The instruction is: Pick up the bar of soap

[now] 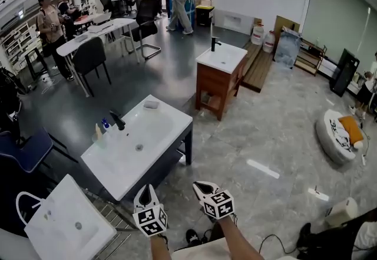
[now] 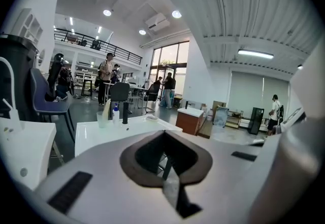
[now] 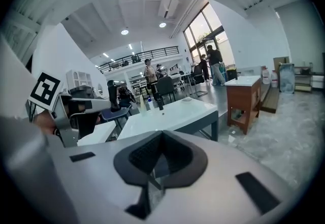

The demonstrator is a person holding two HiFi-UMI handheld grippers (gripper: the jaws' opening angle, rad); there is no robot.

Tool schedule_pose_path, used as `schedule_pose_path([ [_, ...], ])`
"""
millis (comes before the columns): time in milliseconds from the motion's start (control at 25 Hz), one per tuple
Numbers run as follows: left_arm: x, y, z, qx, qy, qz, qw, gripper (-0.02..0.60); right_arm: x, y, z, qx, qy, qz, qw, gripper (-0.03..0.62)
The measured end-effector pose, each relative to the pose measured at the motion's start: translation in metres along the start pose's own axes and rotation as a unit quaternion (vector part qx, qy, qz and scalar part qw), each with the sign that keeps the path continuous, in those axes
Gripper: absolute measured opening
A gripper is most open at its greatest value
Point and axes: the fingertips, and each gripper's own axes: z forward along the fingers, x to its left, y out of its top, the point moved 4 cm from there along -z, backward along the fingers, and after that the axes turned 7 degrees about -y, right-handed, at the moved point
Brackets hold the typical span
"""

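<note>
The pale bar of soap [image 1: 151,104] lies on the far corner of a white sink top [image 1: 168,129] that stands on dark legs. It is small in the left gripper view [image 2: 152,116] and the right gripper view [image 3: 188,99]. A black faucet [image 1: 118,120] and small bottles [image 1: 101,129] stand on the sink's left rim. My left gripper [image 1: 146,189] and right gripper [image 1: 199,185] hover side by side off the sink's near end, well short of the soap. Both are shut and empty, with the jaws meeting at the tips in the left gripper view [image 2: 163,131] and the right gripper view [image 3: 161,132].
A second white basin [image 1: 65,223] rests on a rack at the lower left, and a blue chair [image 1: 26,150] is left of the sink. A wooden vanity [image 1: 219,79] stands beyond it. People, desks and chairs fill the back left. A white cushion [image 1: 339,135] lies on the floor at right.
</note>
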Motion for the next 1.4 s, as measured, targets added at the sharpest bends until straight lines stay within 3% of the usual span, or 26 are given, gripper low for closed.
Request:
schedule_pose_path([
  [360,0.028,0.006,0.023,-0.005,0.007,-0.007,0.9999,0.006,-0.010,0.014,0.033,-0.002,-0.004,0.006,1.000,0.005],
  [760,0.044,0.040,0.070,-0.019,0.034,0.015,0.9991,0.006,-0.038,0.052,0.084,-0.019,0.017,0.018,1.000,0.005],
  [1400,0.026,0.079,0.201,-0.015,0.075,0.012,0.9970,0.006,-0.152,0.127,0.167,-0.018,0.047,0.040,0.998,0.006],
])
